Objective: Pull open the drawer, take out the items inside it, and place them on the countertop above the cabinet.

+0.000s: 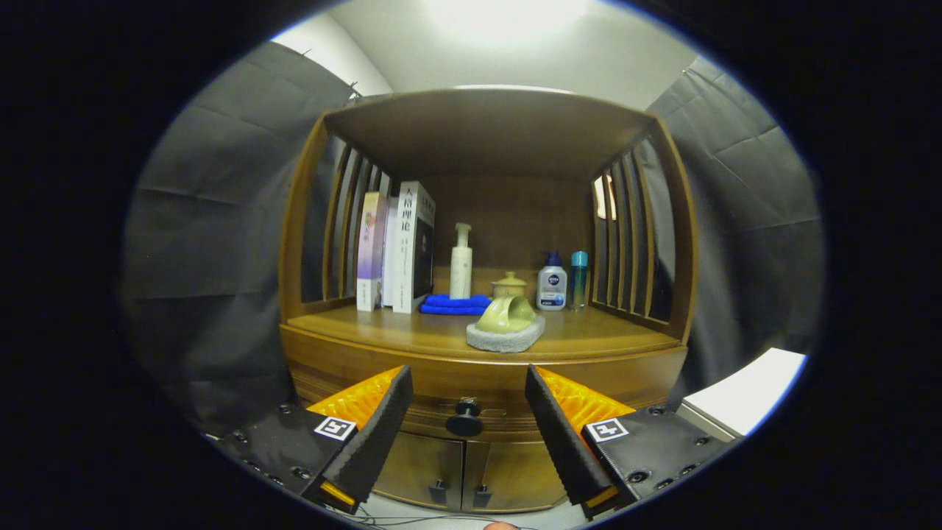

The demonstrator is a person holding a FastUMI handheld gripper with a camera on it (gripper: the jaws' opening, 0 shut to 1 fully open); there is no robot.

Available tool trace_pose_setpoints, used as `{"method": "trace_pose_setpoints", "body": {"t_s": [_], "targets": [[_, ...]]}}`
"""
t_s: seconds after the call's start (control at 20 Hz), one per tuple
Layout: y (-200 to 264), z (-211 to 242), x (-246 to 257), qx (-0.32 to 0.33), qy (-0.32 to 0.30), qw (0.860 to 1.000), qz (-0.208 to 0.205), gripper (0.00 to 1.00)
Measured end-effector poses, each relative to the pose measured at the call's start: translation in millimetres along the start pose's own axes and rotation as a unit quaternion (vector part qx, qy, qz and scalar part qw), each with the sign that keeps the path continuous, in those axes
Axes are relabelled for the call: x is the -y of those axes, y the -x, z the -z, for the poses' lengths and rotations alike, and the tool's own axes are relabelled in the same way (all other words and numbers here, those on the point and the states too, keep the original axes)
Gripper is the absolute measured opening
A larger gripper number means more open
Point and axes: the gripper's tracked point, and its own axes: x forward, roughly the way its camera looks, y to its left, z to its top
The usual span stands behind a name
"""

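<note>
A wooden cabinet stands ahead of me with its drawer [486, 416] shut under the countertop [368, 327]. The drawer's dark round knob [465, 421] lies between my fingertips but further off, not touched. My gripper [468, 386] is open, with nothing between its fingers. On the countertop's front edge, a green cup lies on its side on a grey sponge [505, 337]. Whatever is inside the drawer is hidden.
Behind the sponge are a folded blue cloth [455, 303], standing books [394, 250], a white pump bottle [461, 263], a small lidded pot [509, 285], a white and blue bottle [552, 283] and a teal bottle [579, 278]. Two lower doors [460, 475] sit below the drawer. A white surface [747, 397] lies at the right.
</note>
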Motion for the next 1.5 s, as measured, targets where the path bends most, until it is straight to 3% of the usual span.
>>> {"method": "trace_pose_setpoints", "body": {"t_s": [0.55, 1.5], "targets": [[101, -57, 27, 0.059, 0.000, 0.998, 0.006, 0.97], [104, -44, 11, 0.039, -0.011, 0.999, -0.015, 0.97]]}}
